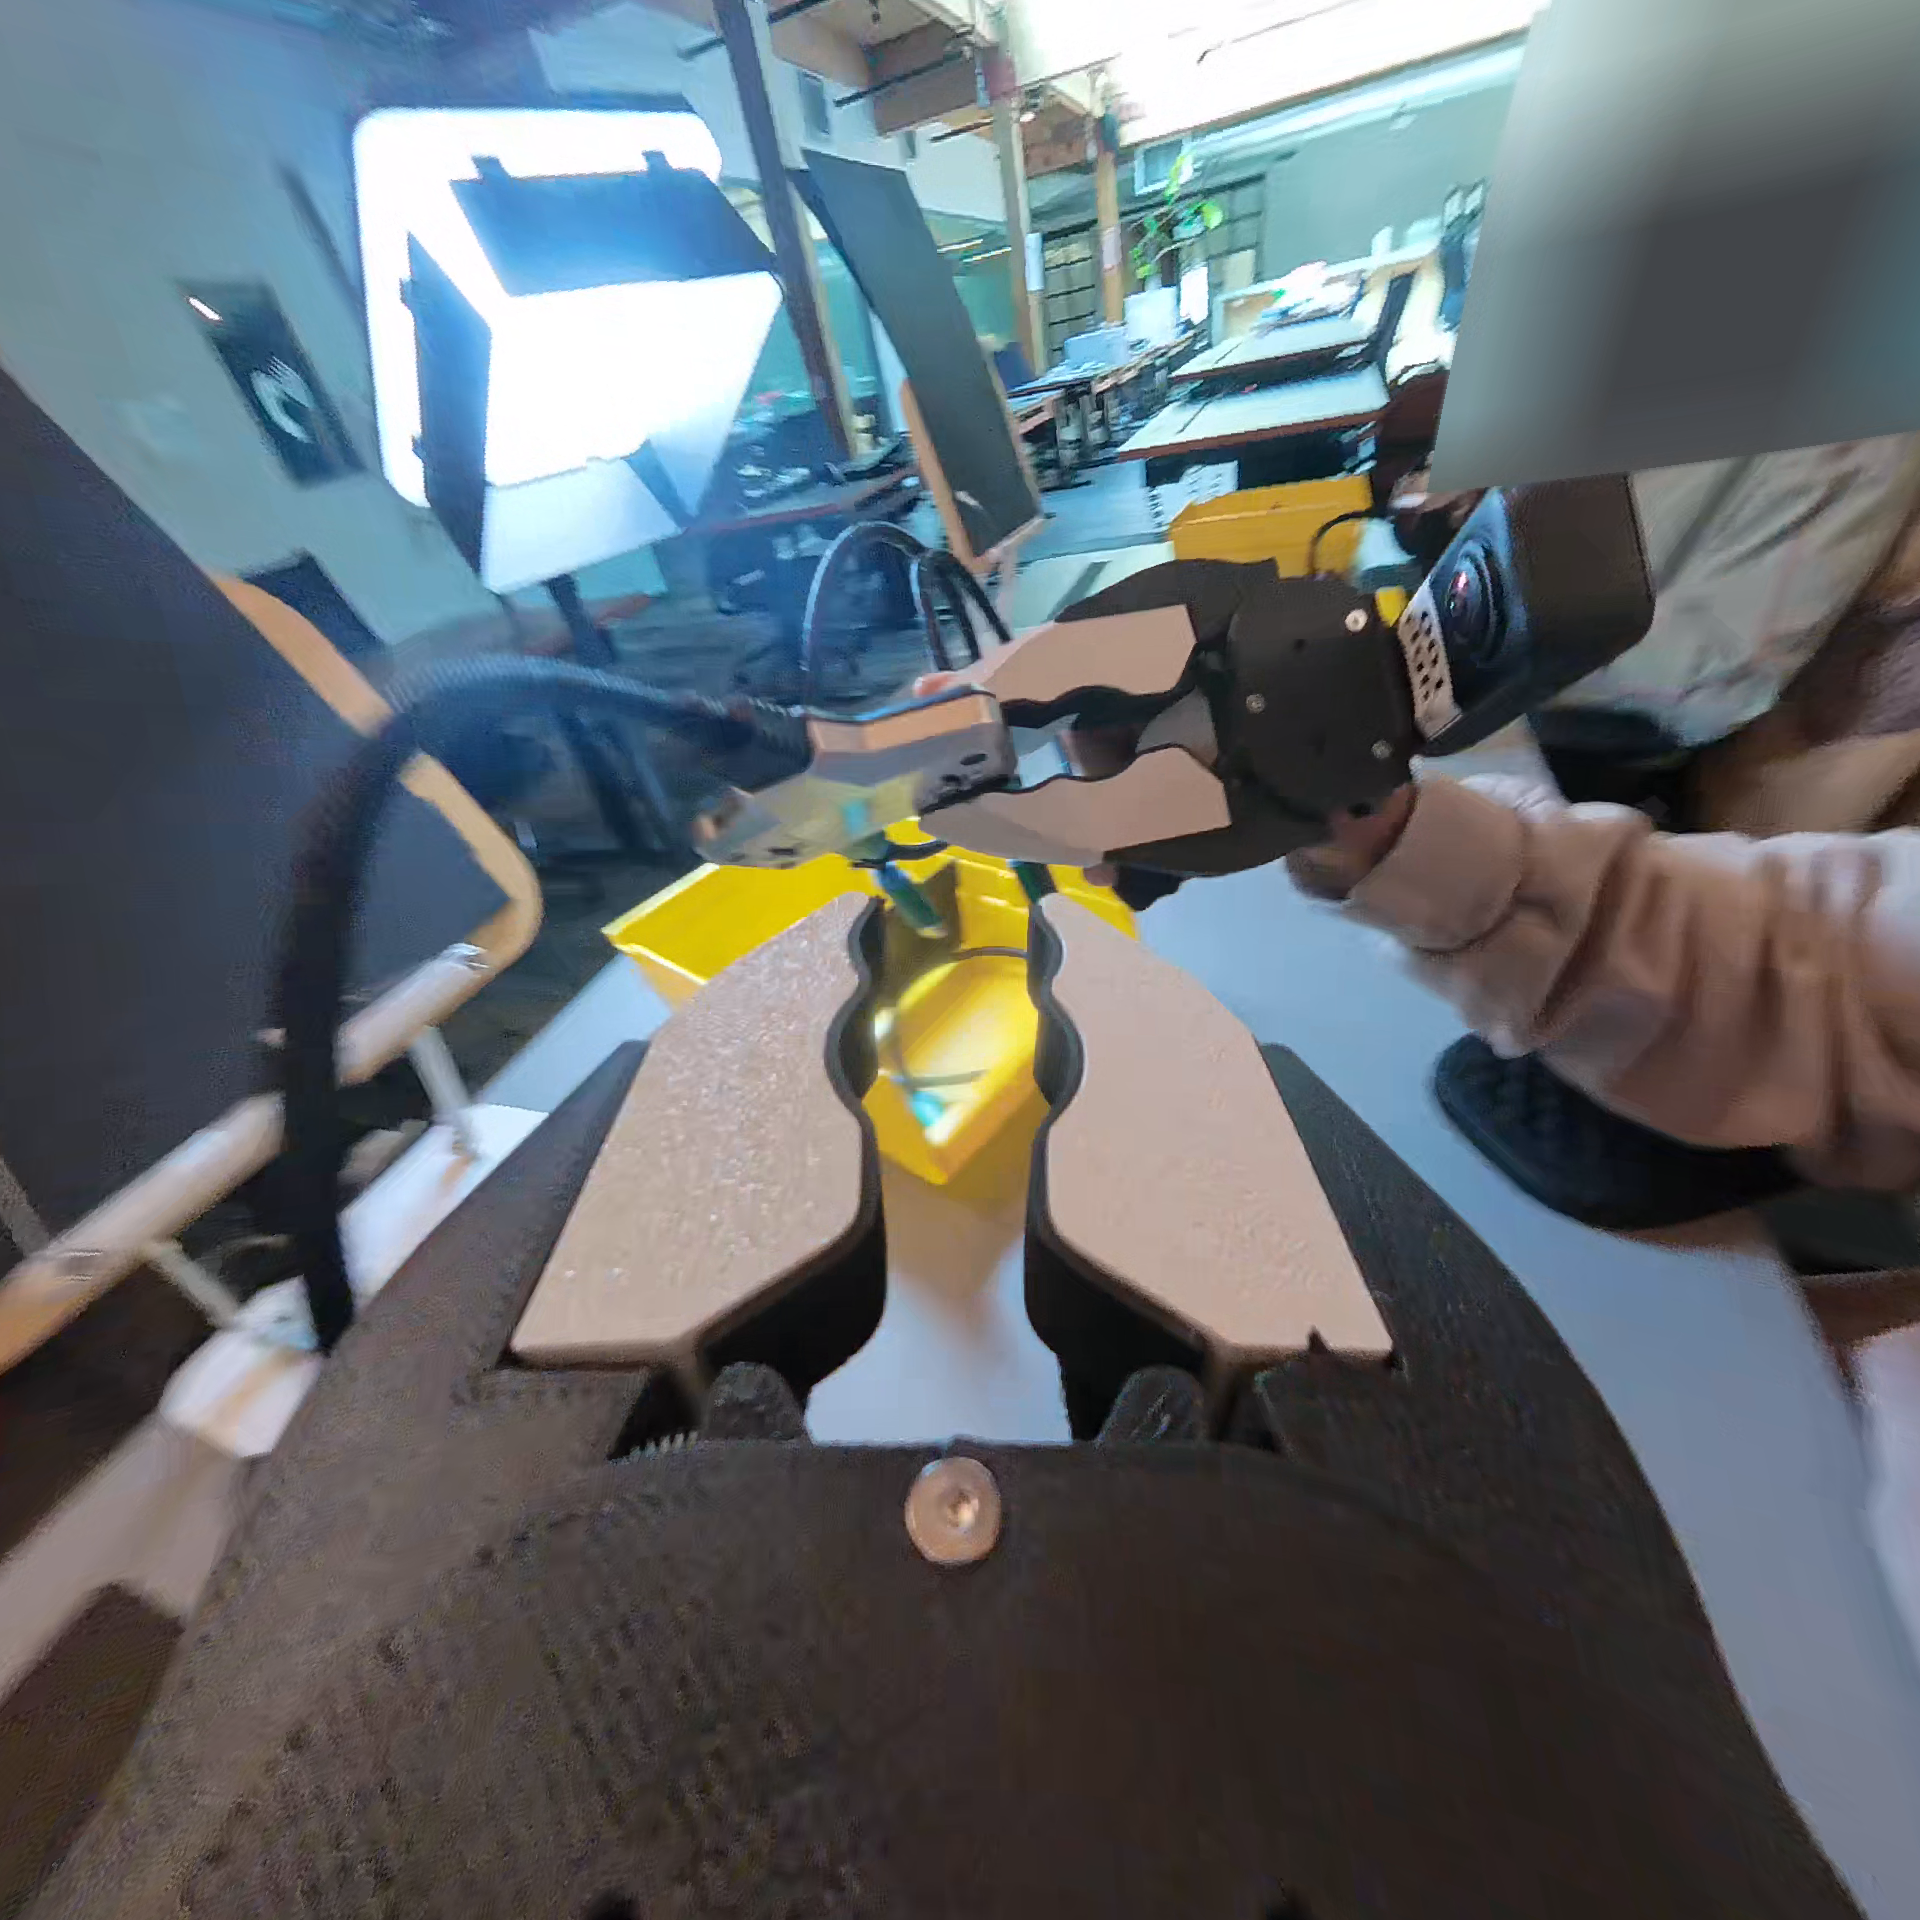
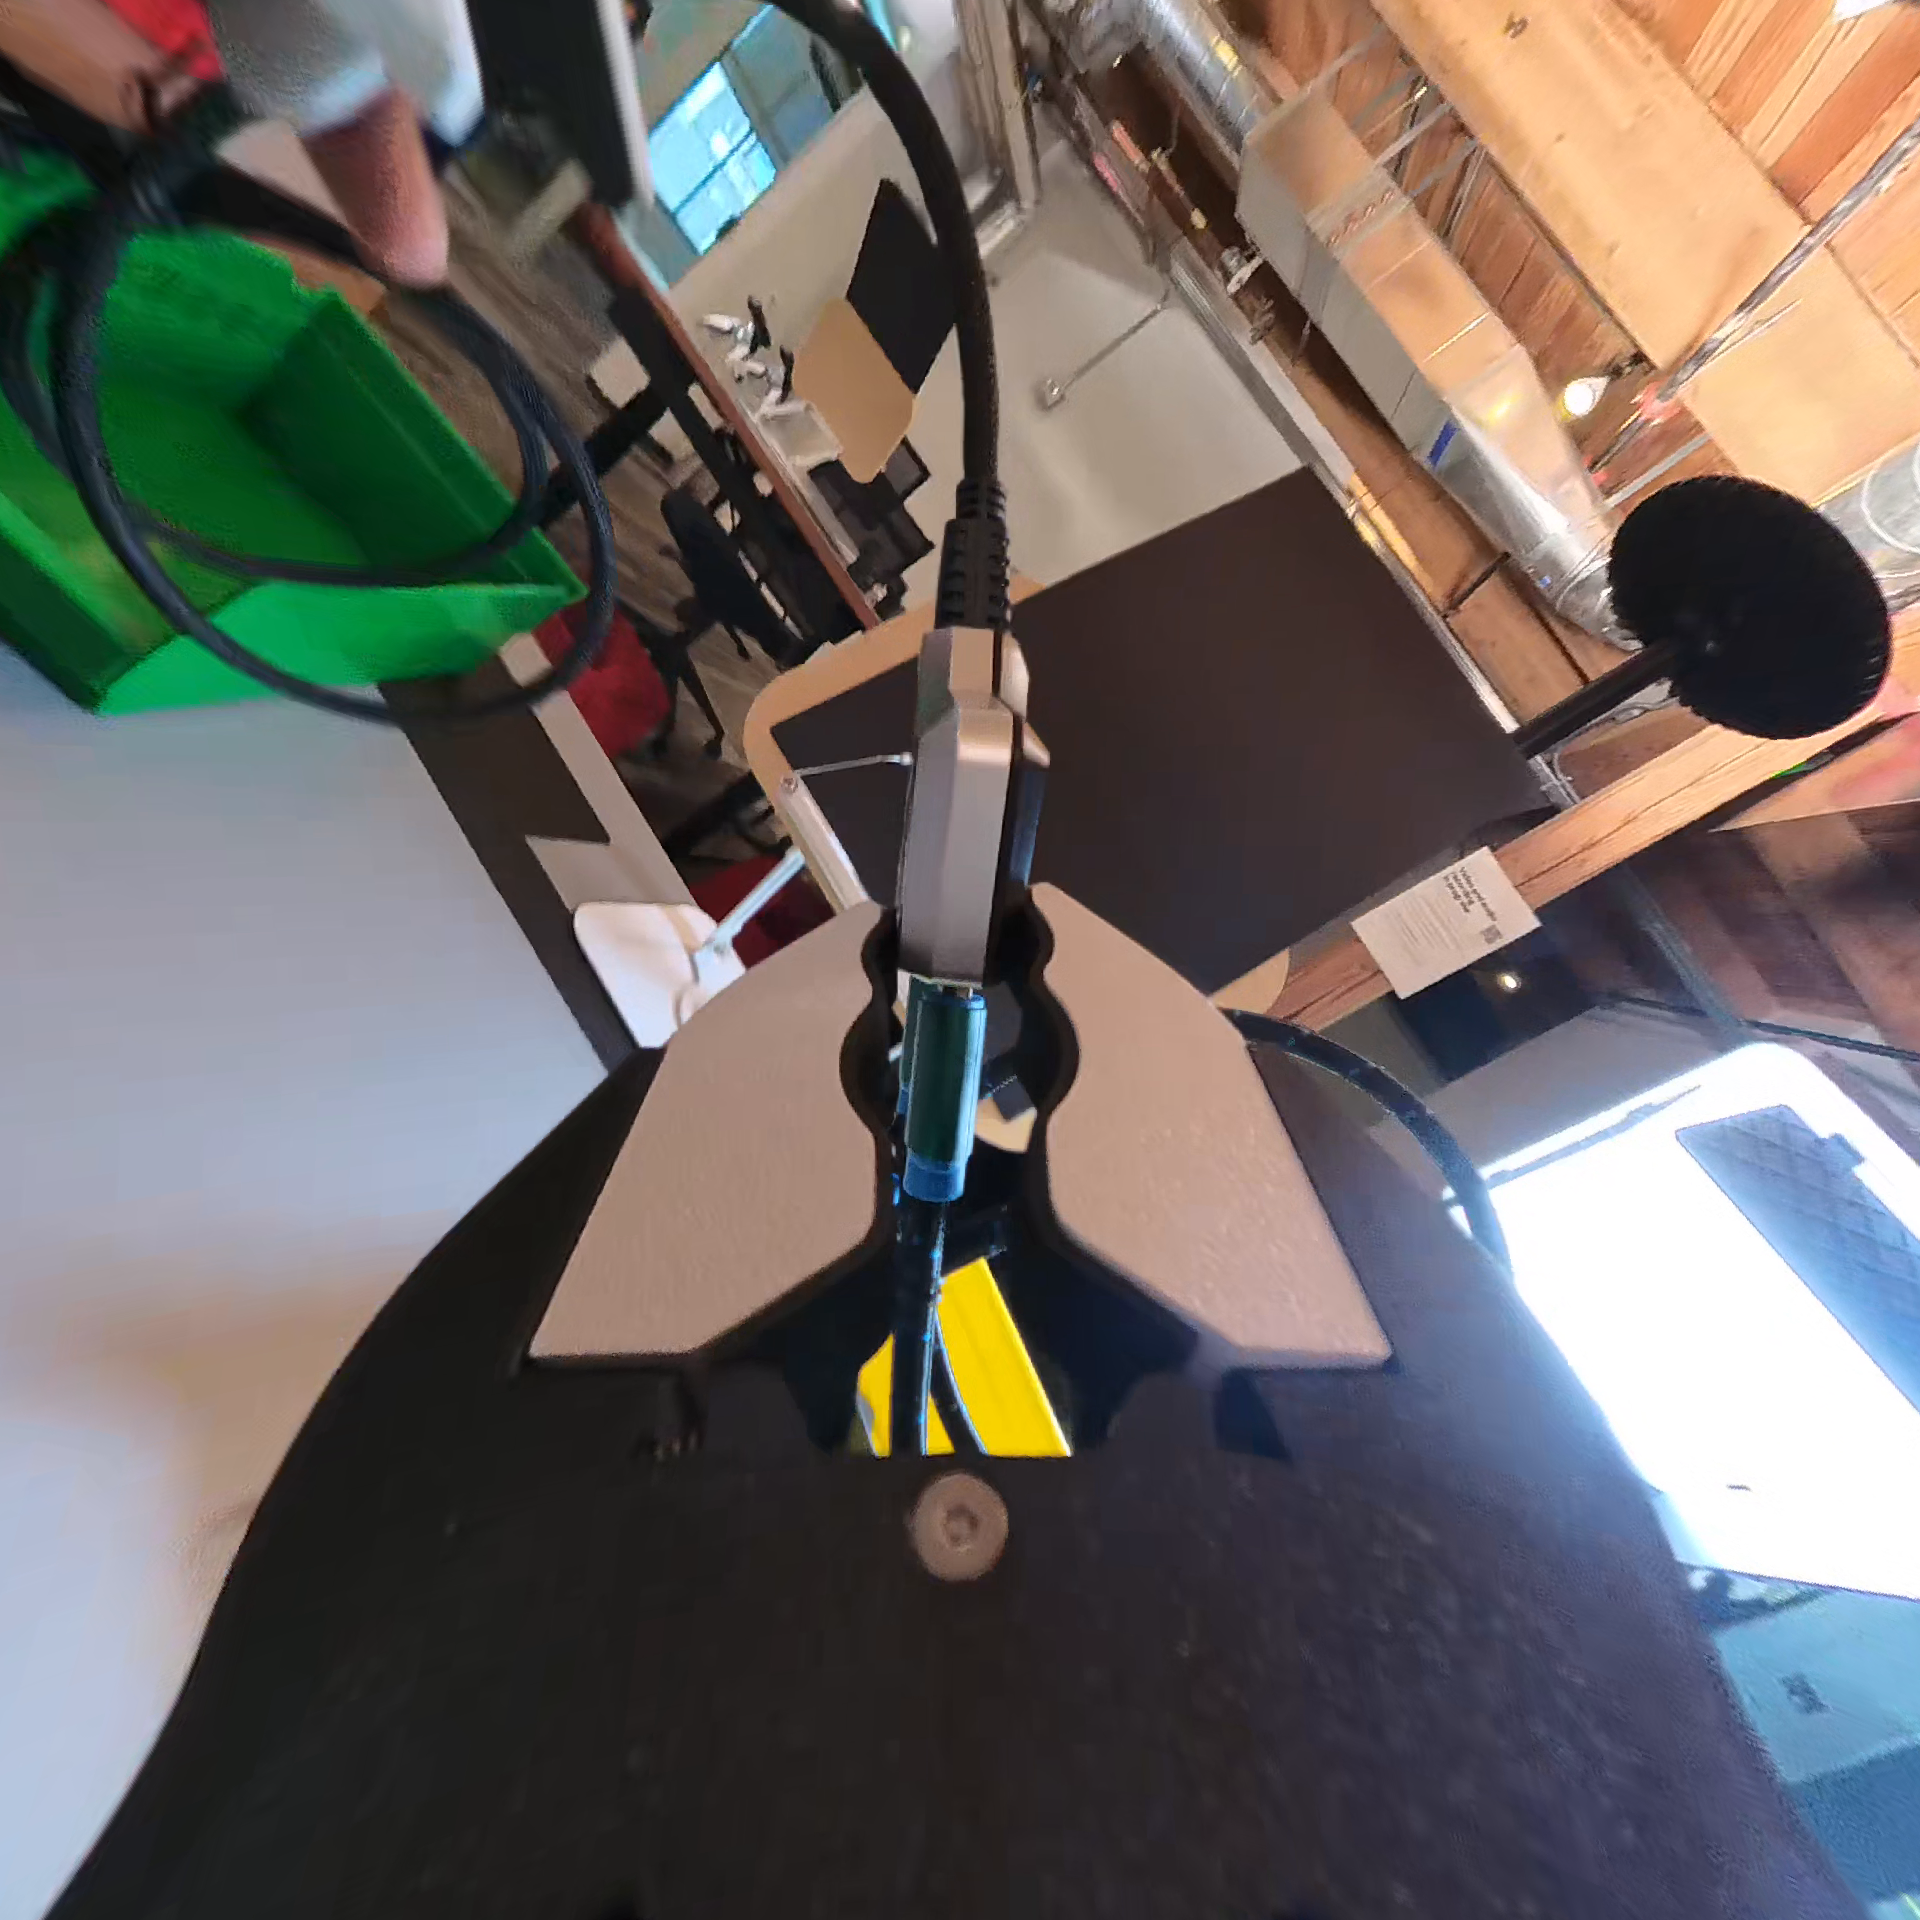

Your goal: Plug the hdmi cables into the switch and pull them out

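Switch: we see the small grey switch (image 2: 961, 831) at frame centre in the right wrist view, pinched at its lower end between the fingers of the right gripper (image 2: 956, 971) and lifted off the table.
Right gripper: we find it pressed onto the switch; in the left wrist view it enters from the right, at mid-height.
Left gripper: our left gripper (image 1: 951, 914) sits at lower centre of its own view, fingers spread, nothing between them.
Cables: a thick black braided cable (image 2: 961, 312) rises from the switch's far end; a green-bodied plug (image 2: 940, 1070) hangs at its near end.
Bins: a yellow bin (image 1: 727, 914) lies below the switch; a green bin (image 2: 291, 499) sits upper left.
Table: white table (image 2: 208, 987), left side.
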`<action>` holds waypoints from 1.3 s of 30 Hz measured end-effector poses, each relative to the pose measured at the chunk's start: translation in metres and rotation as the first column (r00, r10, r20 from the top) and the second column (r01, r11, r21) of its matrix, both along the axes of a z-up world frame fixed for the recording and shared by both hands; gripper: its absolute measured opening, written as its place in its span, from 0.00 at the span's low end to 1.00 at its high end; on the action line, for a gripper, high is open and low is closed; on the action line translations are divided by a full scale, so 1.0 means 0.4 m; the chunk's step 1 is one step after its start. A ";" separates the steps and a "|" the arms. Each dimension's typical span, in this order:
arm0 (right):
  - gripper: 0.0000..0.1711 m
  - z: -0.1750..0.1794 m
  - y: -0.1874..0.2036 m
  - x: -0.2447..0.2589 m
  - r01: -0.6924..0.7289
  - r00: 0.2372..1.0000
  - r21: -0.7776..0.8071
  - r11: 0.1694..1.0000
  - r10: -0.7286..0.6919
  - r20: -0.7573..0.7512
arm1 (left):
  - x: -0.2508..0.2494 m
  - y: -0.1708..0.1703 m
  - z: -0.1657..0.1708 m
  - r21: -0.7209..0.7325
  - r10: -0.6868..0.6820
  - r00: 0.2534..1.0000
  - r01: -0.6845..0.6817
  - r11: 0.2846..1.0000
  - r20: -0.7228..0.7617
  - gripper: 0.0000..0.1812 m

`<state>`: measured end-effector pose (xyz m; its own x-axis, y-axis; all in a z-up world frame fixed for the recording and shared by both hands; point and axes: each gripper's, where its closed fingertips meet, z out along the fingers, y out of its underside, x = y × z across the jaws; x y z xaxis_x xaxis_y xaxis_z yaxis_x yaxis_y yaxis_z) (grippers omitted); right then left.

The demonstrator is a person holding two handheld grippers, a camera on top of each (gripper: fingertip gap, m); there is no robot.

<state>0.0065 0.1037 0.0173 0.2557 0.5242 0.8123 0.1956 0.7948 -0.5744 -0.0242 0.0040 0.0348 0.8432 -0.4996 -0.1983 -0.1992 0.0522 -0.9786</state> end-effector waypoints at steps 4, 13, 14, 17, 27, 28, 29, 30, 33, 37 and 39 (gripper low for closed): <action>0.11 -0.055 0.002 -0.006 0.001 0.989 0.041 0.999 -0.007 0.146 | -0.046 0.008 0.011 0.151 0.210 0.948 -0.178 0.972 -0.239 0.17; 0.12 -0.186 -0.112 -0.048 -0.171 0.899 -0.049 0.984 0.177 0.401 | -0.043 0.135 -0.235 0.181 0.254 0.538 -0.186 0.966 -0.804 0.20; 0.12 -0.197 -0.120 -0.043 -0.188 0.882 -0.063 0.980 0.197 0.427 | -0.031 0.138 -0.244 0.203 0.255 0.497 -0.157 0.966 -0.829 0.17; 0.12 -0.204 -0.120 -0.024 -0.221 0.860 -0.090 0.971 0.237 0.452 | -0.004 0.138 -0.259 0.217 0.245 0.453 -0.114 0.969 -0.857 0.17; 0.12 -0.063 -0.134 0.022 -0.279 0.931 -0.074 0.957 0.288 0.225 | -0.037 0.123 -0.218 0.141 0.188 0.698 -0.126 0.982 -0.691 0.15; 0.12 -0.047 -0.122 0.032 -0.266 0.940 -0.072 0.961 0.275 0.201 | -0.050 0.123 -0.212 0.139 0.197 0.712 -0.139 0.980 -0.674 0.15; 0.12 -0.034 -0.109 0.042 -0.250 0.948 -0.078 0.965 0.260 0.184 | -0.065 0.123 -0.207 0.141 0.211 0.717 -0.156 0.978 -0.664 0.15; 0.12 -0.024 -0.096 0.050 -0.231 0.955 -0.079 0.970 0.242 0.170 | -0.079 0.123 -0.204 0.144 0.225 0.715 -0.173 0.974 -0.662 0.15; 0.12 -0.050 -0.066 0.051 -0.156 0.956 -0.059 0.986 0.166 0.240 | -0.103 0.119 -0.200 0.142 0.243 0.705 -0.201 0.969 -0.666 0.15; 0.20 -0.135 -0.040 -0.001 -0.036 0.929 0.108 0.994 -0.007 0.371 | -0.071 0.118 -0.227 0.115 0.199 0.661 -0.168 0.979 -0.723 0.15; 0.19 -0.175 -0.044 -0.018 -0.036 0.903 0.143 0.989 -0.029 0.428 | -0.054 0.118 -0.243 0.095 0.175 0.633 -0.159 0.983 -0.754 0.15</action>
